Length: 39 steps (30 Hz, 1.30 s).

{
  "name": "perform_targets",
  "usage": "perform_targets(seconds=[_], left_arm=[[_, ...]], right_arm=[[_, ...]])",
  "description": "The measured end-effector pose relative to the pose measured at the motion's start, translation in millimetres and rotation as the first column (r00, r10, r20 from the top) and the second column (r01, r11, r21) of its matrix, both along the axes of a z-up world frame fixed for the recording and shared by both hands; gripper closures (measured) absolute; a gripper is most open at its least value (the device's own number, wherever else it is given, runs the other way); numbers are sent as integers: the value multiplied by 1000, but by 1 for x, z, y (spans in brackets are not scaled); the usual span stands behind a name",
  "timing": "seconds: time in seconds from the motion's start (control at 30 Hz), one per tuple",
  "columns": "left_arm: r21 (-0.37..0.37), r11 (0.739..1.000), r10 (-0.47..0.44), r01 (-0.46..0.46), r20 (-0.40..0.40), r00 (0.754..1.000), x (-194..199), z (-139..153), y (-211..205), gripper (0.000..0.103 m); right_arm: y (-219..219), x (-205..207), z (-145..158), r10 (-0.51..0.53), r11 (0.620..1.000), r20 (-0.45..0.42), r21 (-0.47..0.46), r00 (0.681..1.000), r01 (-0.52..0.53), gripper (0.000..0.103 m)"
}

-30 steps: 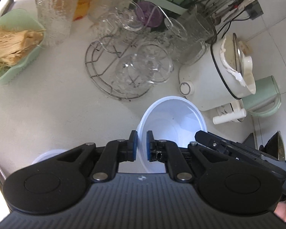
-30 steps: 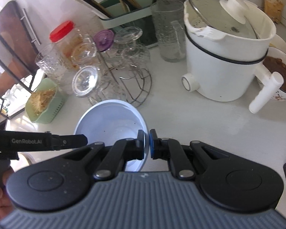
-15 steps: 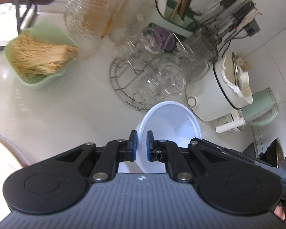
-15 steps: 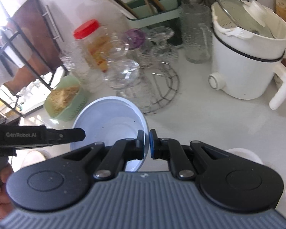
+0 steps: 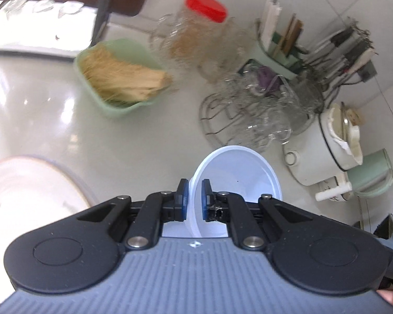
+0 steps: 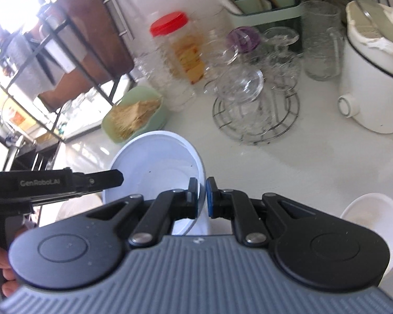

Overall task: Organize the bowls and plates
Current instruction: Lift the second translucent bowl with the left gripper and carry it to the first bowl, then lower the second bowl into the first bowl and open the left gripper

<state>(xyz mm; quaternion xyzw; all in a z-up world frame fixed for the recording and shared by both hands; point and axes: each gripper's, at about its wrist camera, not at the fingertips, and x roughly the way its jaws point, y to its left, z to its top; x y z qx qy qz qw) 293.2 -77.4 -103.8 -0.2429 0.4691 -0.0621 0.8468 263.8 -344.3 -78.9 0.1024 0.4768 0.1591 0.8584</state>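
Note:
A pale blue bowl (image 5: 238,172) is held in the air above the white counter by both grippers. My left gripper (image 5: 193,196) is shut on its near-left rim. My right gripper (image 6: 201,195) is shut on the opposite rim of the same bowl (image 6: 157,162). The left gripper's body shows in the right wrist view (image 6: 52,185) at the left. A large white plate with a pinkish rim (image 5: 26,188) lies low at the left of the left wrist view. A small white bowl (image 6: 374,217) sits at the lower right of the right wrist view.
A green basket of dry noodles (image 5: 118,78), a red-lidded jar (image 5: 196,34), a wire rack of glass cups (image 5: 254,120), a utensil holder (image 6: 264,10), a white cooker (image 6: 374,73) and a green kettle (image 5: 372,172) crowd the back of the counter.
Both grippers have lifted the blue bowl and pulled it back and to the left. The counter things look farther away, and the large plate and the small white bowl have come into view.

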Motion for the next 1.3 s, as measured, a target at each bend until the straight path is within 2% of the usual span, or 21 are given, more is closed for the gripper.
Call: perform_targets(seconds=[0.2, 0.5, 0.73, 1.07, 1.13, 1.17, 1.23, 1.3], left_arm=[[32, 999, 16, -15, -41, 999, -12, -17, 3, 93], [99, 995, 0, 11, -114, 993, -16, -40, -6, 93], [110, 994, 12, 4, -142, 990, -19, -47, -4, 93], [96, 995, 25, -9, -162, 987, -17, -45, 1, 92], [99, 995, 26, -10, -165, 986, -16, -43, 2, 89], [103, 995, 28, -11, -163, 986, -16, -41, 3, 83], [112, 994, 32, -15, -151, 988, -17, -37, 5, 77], [111, 994, 32, -17, -141, 989, -18, -32, 7, 75]], right_arm=[[12, -11, -16, 27, 999, -36, -39, 999, -29, 92], [19, -20, -32, 44, 995, -62, -90, 997, -50, 91], [22, -19, -39, 58, 993, -84, -94, 995, -66, 91], [22, -20, -46, 0, 997, -111, -77, 994, -8, 91], [22, -20, -45, -5, 997, -109, -76, 994, -3, 91], [22, -21, -44, -6, 997, -106, -81, 994, -2, 91], [22, -21, -40, -4, 996, -96, -90, 995, -5, 88], [19, -21, -34, -14, 996, -75, -93, 997, 7, 68]])
